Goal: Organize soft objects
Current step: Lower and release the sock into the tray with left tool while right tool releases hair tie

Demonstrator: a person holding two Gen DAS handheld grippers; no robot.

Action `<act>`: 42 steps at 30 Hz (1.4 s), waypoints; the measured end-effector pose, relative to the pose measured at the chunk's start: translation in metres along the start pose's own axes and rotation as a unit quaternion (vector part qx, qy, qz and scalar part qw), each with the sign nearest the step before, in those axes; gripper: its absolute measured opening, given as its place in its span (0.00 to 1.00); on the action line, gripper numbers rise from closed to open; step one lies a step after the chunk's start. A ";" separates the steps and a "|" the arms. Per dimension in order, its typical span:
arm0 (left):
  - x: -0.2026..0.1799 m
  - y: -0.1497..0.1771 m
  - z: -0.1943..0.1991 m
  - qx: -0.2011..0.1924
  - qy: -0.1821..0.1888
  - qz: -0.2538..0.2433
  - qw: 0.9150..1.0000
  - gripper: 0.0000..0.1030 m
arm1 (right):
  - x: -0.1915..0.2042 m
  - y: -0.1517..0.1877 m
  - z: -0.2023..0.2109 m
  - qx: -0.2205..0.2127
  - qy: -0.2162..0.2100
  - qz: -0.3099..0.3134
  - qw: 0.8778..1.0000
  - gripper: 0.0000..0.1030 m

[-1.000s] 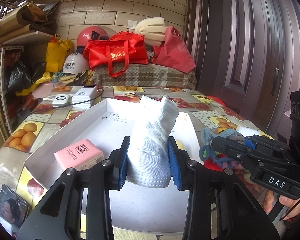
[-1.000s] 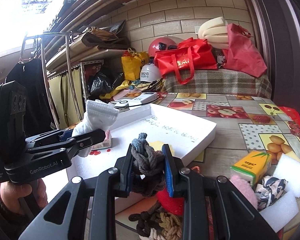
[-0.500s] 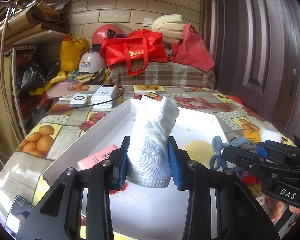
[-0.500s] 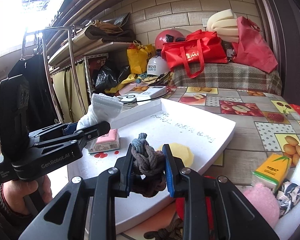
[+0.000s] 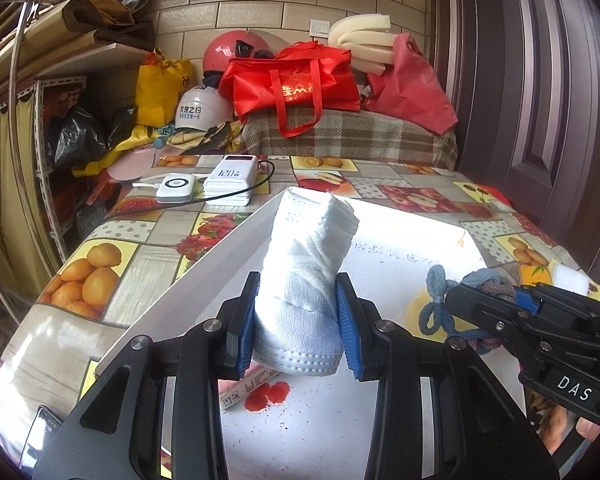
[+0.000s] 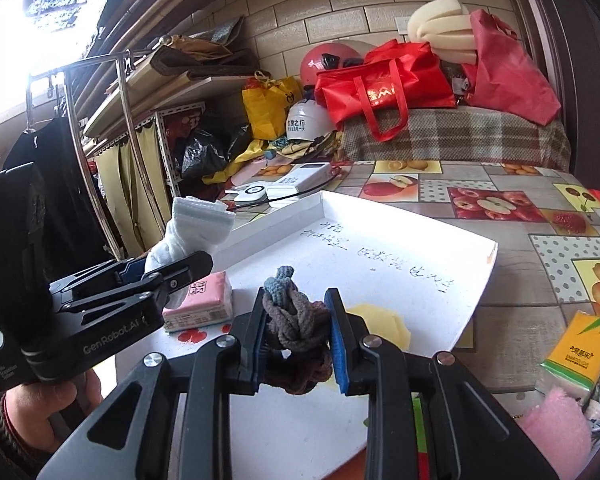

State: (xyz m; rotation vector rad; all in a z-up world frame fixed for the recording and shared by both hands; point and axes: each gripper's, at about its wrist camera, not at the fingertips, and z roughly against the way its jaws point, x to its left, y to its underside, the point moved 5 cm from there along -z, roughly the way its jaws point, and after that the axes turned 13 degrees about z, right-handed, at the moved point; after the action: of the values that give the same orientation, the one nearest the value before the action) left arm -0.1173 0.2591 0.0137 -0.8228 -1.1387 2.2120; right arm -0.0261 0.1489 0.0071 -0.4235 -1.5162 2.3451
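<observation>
Both fingers tight: sock, rope.

Two grippers: the left gripper has one white sock between its jaws, the right gripper one knotted rope. Ahead of the jaws lie one white tray and two power banks; beyond them are two helmets and two red bags. One pink tissue pack lies beside the right jaws.

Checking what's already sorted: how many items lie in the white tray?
2: a pink tissue pack near the tray's left edge, and a yellow round sponge toward its front. The tools may hide more.
</observation>
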 end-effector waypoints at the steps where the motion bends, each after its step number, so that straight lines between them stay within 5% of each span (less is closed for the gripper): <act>1: -0.001 0.000 -0.002 0.004 -0.003 -0.003 1.000 0.34 | 0.000 0.000 -0.002 0.003 0.001 0.000 1.000 0.26; 16: 0.008 0.002 -0.014 0.030 -0.026 0.011 0.999 0.35 | 0.004 -0.002 -0.010 0.022 0.019 0.010 1.000 0.26; 17: 0.008 0.001 -0.013 0.024 -0.033 0.010 0.999 0.37 | 0.004 -0.002 -0.011 0.025 0.021 0.012 0.999 0.38; 19: 0.009 0.000 -0.008 0.008 -0.047 0.009 0.999 0.42 | 0.003 -0.002 -0.010 0.023 0.027 0.013 0.999 0.93; 20: 0.010 -0.001 -0.005 -0.001 -0.053 0.009 0.999 0.57 | 0.003 -0.002 -0.009 0.021 0.030 0.013 0.999 1.00; 22: 0.015 -0.003 0.001 -0.023 -0.074 0.017 0.997 0.83 | 0.003 -0.003 -0.005 0.012 0.036 0.015 0.999 1.00; 23: 0.018 -0.004 0.002 -0.026 -0.076 0.023 0.997 0.86 | 0.003 -0.003 -0.003 0.006 0.039 0.013 0.999 1.00; 42: 0.025 -0.008 0.018 -0.065 -0.077 0.043 0.994 0.88 | 0.016 -0.009 0.012 -0.043 0.051 0.041 0.997 1.00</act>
State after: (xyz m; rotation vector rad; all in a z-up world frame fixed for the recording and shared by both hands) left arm -0.1456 0.2708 0.0216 -0.7781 -1.3556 2.3263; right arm -0.0444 0.1495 0.0188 -0.6286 -1.5839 2.2868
